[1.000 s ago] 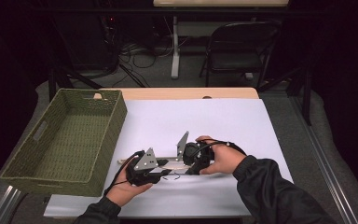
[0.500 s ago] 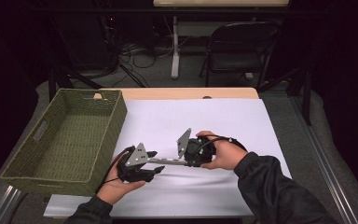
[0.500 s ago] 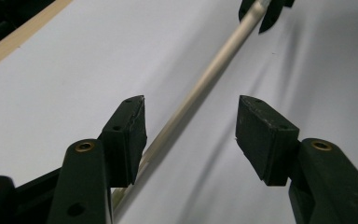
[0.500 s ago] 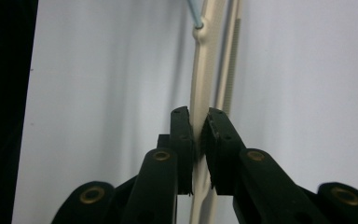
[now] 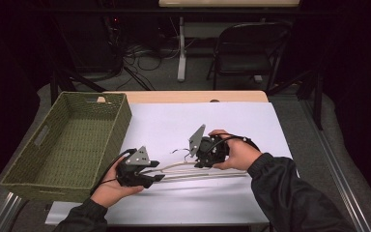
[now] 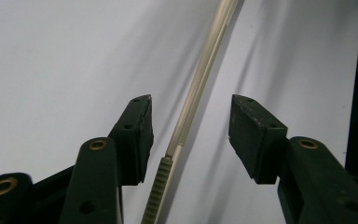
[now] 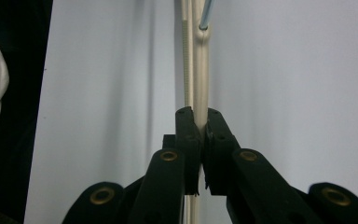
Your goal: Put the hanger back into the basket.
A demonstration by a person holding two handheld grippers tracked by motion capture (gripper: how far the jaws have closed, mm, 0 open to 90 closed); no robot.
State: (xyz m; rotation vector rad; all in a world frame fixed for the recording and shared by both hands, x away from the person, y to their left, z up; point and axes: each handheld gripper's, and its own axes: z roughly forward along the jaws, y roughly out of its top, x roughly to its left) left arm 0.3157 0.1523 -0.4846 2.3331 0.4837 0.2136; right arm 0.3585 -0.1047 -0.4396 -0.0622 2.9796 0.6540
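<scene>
Two hand-held grippers work a pale cable tie point(image 5: 193, 170) on a white sheet point(image 5: 183, 121), just right of a green basket point(image 5: 67, 140).

Right gripper point(image 5: 197, 155), farther from the basket, has just closed: its jaws now stand clamped on the tie's smooth strap, seen in the right gripper view point(image 7: 197, 122) w/ the pads squeezing the strap and a second, toothed strip point(image 7: 185, 60) running alongside. A thin bluish wire point(image 7: 206, 14) meets the strap further up. One sec. ago that gripper sat lower on the sheet; it now holds the tie raised slightly off it.

Left gripper point(image 5: 158, 177), nearest the basket's front corner, has drawn back toward the basket vs. one sec. ago, when both tools sat close together mid-sheet. Its jaws opened wide, then have just been closing a little; in the left gripper view point(image 6: 191, 121) they stand apart, the tie's ribbed tail point(image 6: 161, 186) passing between the pads w/o touching either.

The tie now lies stretched out betw. the two tools, roughly level w/ the basket's near end, where earlier it was bunched under them. Basket and sheet unchanged. A folding chair point(image 5: 251, 48) stands beyond the table, well away from the basket.
</scene>
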